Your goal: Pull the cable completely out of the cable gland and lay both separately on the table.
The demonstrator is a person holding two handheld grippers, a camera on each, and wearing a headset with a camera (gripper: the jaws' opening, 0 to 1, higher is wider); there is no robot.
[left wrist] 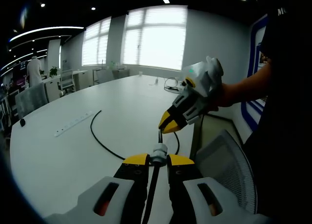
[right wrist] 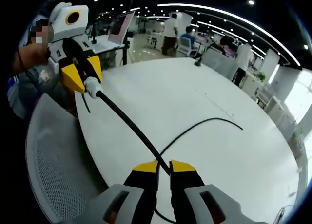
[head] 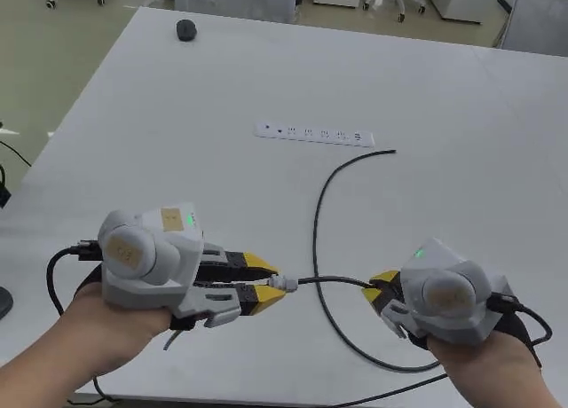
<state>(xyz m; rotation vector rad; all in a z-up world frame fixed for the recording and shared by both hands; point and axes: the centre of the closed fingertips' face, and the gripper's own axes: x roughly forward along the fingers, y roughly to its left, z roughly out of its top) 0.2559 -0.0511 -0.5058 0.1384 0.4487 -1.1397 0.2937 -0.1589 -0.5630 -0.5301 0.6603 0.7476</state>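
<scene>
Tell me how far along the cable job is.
Done: the left tool grips the gland and the right tool grips the cable. In hand: the cable is stretched between them, passing through the gland. Left: pull it fully out, then lay both apart on the table.

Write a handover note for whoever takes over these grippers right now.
Left gripper: shut on the gland.
Right gripper: shut on the cable, a short way from the gland.
Done: both parts gripped, with the cable straight between the grippers. Its free length loops over the table.
Left: the cable is not yet out of the gland. Pull it fully out, then lay both down apart.
</scene>
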